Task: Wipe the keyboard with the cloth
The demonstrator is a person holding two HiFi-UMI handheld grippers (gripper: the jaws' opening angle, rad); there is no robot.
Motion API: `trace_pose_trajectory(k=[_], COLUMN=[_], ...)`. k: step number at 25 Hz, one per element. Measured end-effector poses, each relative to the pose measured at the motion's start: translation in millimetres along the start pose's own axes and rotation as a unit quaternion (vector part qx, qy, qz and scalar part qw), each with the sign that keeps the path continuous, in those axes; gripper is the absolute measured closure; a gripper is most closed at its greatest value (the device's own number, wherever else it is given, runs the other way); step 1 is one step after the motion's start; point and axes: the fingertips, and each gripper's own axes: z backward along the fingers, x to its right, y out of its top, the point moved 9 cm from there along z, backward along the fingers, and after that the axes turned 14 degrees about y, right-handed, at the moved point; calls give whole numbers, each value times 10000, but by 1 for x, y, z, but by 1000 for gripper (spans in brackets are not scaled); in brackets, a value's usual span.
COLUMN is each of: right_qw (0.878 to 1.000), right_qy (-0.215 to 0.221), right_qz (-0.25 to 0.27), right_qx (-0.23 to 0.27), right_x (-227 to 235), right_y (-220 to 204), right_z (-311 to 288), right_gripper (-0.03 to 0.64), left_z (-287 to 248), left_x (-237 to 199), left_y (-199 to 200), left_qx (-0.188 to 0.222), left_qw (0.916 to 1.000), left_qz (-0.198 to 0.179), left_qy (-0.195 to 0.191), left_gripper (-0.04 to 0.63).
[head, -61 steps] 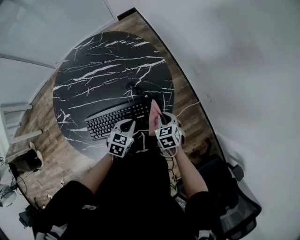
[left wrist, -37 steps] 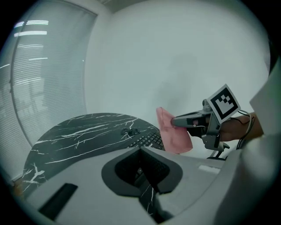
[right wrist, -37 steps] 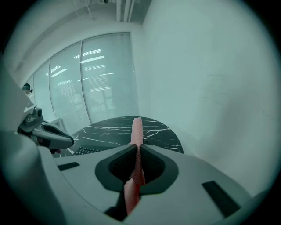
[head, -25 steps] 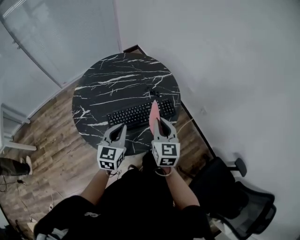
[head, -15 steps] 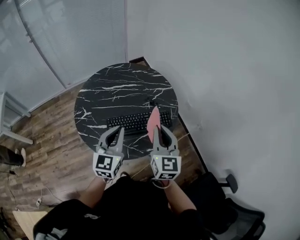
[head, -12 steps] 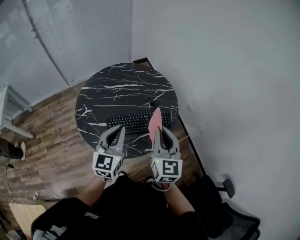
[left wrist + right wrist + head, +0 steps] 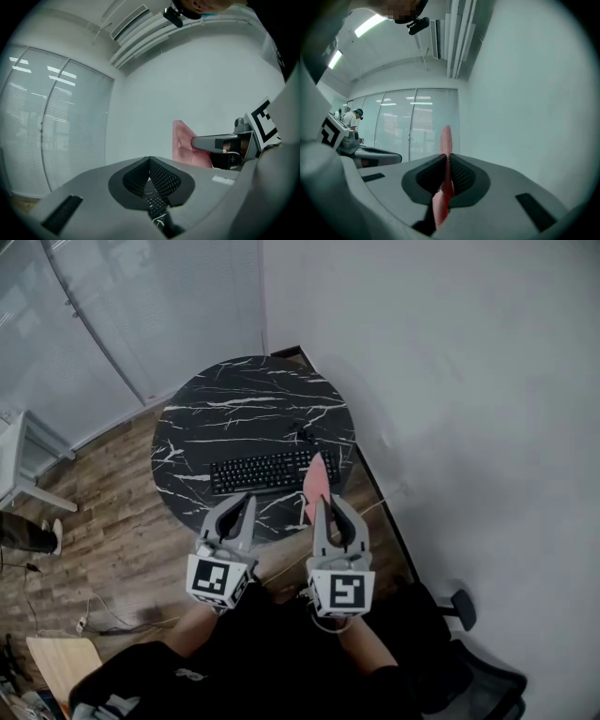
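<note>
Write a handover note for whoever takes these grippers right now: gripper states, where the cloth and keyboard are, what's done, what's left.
Left gripper: shut, empty, held up beside the right one.
Right gripper: shut on the pink cloth, which sticks up past the jaws.
Keyboard: lies on the round black marble table, toward its near side, touched by neither gripper.
Done: cloth is gripped.
Left: lower the cloth onto the keys and wipe across. Whether any keys are already wiped can't be told.
</note>
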Motion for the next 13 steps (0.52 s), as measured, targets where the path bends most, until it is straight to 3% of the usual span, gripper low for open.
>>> trace_pose_trajectory(k=[4, 13], right_qw=[9999, 9999], right_qy=[50, 61], right_qz=[-132, -93], right_qx=[5, -28], right_x=[1, 5], right_y=[-3, -4], right_z=[7, 12], right_gripper=[607, 607], left_z=[6, 9], left_x=[14, 22], left_y=[5, 0], left_qx=[52, 23], left_qw=[9997, 9994], left_qz=[-225, -332], left_qy=[-32, -98], left_gripper=[597, 597])
